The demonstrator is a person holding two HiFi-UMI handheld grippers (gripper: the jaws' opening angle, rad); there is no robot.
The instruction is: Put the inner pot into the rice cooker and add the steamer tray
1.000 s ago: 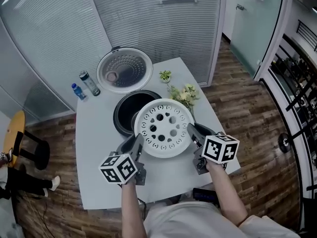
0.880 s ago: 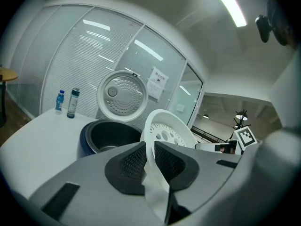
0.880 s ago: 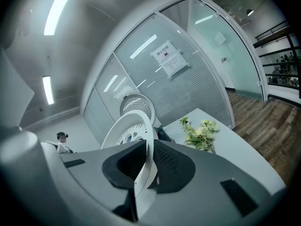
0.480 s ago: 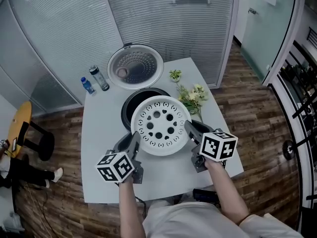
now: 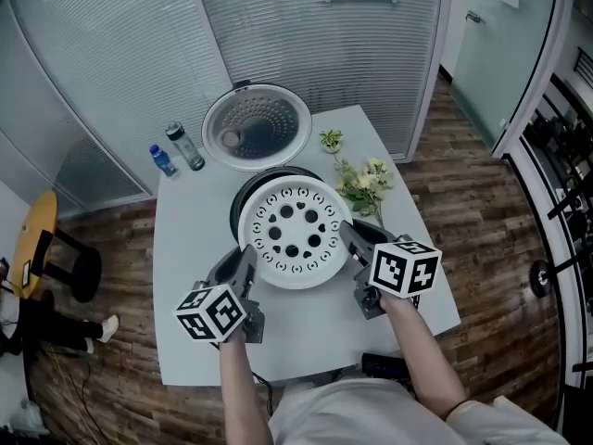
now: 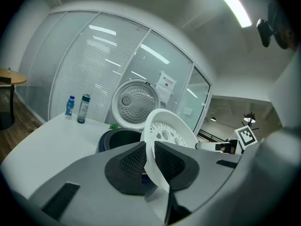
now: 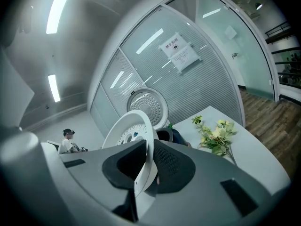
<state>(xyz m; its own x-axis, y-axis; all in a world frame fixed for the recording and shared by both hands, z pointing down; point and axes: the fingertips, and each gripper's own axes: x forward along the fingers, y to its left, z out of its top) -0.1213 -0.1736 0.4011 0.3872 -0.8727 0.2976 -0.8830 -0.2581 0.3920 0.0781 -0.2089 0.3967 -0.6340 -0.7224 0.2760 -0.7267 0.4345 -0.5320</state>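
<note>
L gripper (image 5: 246, 263) and R gripper (image 5: 352, 237) are each nipped nearly shut on opp. rims of tray (image 5: 292, 235). Tray has moved fwd since a sec. ago and now hangs over cooker (image 5: 237, 204). Lid (image 5: 257, 126) is up. Judged: lowering remains.

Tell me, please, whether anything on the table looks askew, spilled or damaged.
Nothing stands out. The left claw and right claw grip the steamer tray by its rim above the open rice cooker; nothing is spilled.

White hole-patterned steamer tray (image 5: 296, 234), dark rice cooker (image 5: 240, 206), white table (image 5: 185, 248), yellow-green flowers (image 5: 366, 182)
</note>
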